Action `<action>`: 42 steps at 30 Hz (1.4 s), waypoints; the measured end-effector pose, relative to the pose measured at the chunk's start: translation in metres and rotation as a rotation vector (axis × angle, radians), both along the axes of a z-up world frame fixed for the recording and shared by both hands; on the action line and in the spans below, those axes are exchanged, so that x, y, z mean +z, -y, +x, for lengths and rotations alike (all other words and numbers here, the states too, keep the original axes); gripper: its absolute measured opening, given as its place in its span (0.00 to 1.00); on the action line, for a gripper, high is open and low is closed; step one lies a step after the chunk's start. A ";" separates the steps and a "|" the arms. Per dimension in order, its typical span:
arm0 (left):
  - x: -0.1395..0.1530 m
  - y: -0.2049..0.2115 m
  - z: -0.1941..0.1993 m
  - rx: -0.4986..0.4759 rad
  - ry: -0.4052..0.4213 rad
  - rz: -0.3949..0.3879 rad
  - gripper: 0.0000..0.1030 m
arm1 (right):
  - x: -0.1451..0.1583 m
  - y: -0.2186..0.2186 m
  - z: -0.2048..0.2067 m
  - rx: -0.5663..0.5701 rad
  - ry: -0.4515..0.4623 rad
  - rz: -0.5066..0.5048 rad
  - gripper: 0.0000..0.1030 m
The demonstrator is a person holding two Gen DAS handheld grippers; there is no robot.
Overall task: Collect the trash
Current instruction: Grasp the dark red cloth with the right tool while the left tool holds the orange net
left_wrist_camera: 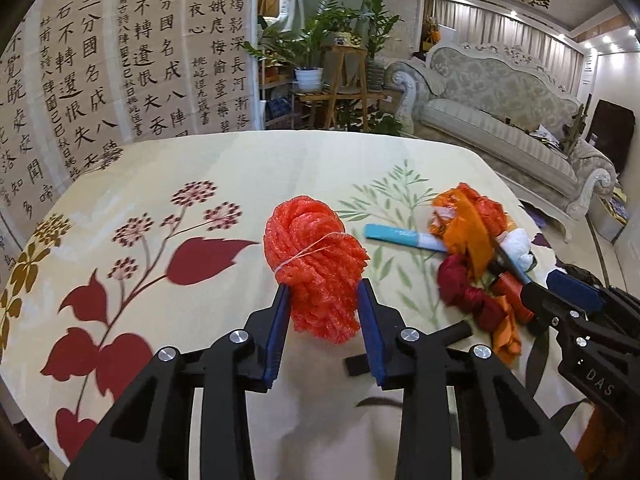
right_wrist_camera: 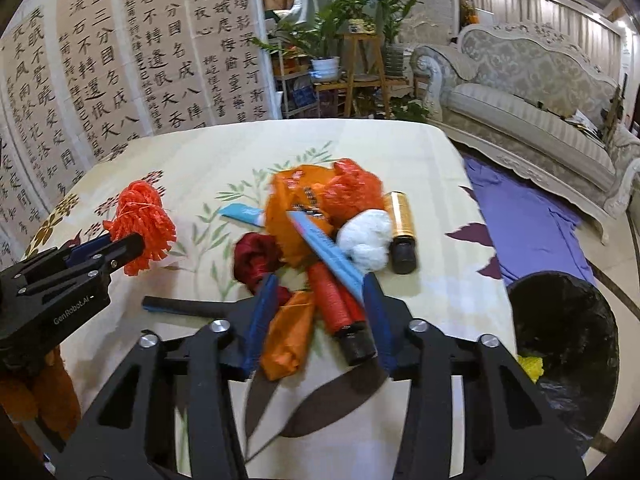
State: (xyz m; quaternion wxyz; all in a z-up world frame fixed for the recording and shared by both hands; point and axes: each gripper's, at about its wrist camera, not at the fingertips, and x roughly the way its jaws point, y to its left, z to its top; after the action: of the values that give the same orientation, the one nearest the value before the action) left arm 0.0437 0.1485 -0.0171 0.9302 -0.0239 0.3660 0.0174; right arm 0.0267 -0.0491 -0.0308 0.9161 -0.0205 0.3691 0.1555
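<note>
My left gripper point(left_wrist_camera: 323, 292) is shut on a bundle of orange-red mesh netting point(left_wrist_camera: 316, 264) and holds it over the flowered tablecloth; the right wrist view shows that bundle point(right_wrist_camera: 140, 224) at the left. My right gripper point(right_wrist_camera: 320, 284) sits at the near end of a trash pile. A red spool with a black cap point(right_wrist_camera: 338, 312) and an orange bag scrap point(right_wrist_camera: 286, 332) fill its gap, touching both pads. A blue pen point(right_wrist_camera: 324, 248) lies across the spool. Farther back lie an orange bag point(right_wrist_camera: 296, 200), a white wad point(right_wrist_camera: 366, 240), a dark red bundle point(right_wrist_camera: 256, 256) and a gold tube point(right_wrist_camera: 402, 232).
A bin lined with a black bag point(right_wrist_camera: 560, 340) stands on the floor off the table's right edge, something yellow inside. A black stick point(right_wrist_camera: 180, 306) lies on the cloth near my right gripper. A purple cloth point(right_wrist_camera: 528, 220) and a sofa point(left_wrist_camera: 500, 112) lie beyond.
</note>
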 end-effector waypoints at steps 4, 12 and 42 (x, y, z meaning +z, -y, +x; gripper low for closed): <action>-0.001 -0.012 -0.006 0.020 -0.002 0.005 0.34 | 0.000 -0.018 -0.002 0.053 -0.001 -0.007 0.33; -0.005 -0.030 -0.020 0.045 -0.015 0.004 0.34 | -0.015 -0.039 0.017 0.079 -0.061 -0.035 0.23; 0.002 -0.021 -0.036 0.030 0.038 -0.016 0.24 | -0.003 -0.045 0.004 0.109 0.004 -0.068 0.19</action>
State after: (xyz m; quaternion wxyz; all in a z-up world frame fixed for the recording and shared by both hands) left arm 0.0076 0.1699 -0.0147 0.9364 -0.0373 0.3478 0.0277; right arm 0.0310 -0.0038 -0.0343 0.9058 -0.0721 0.3705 0.1924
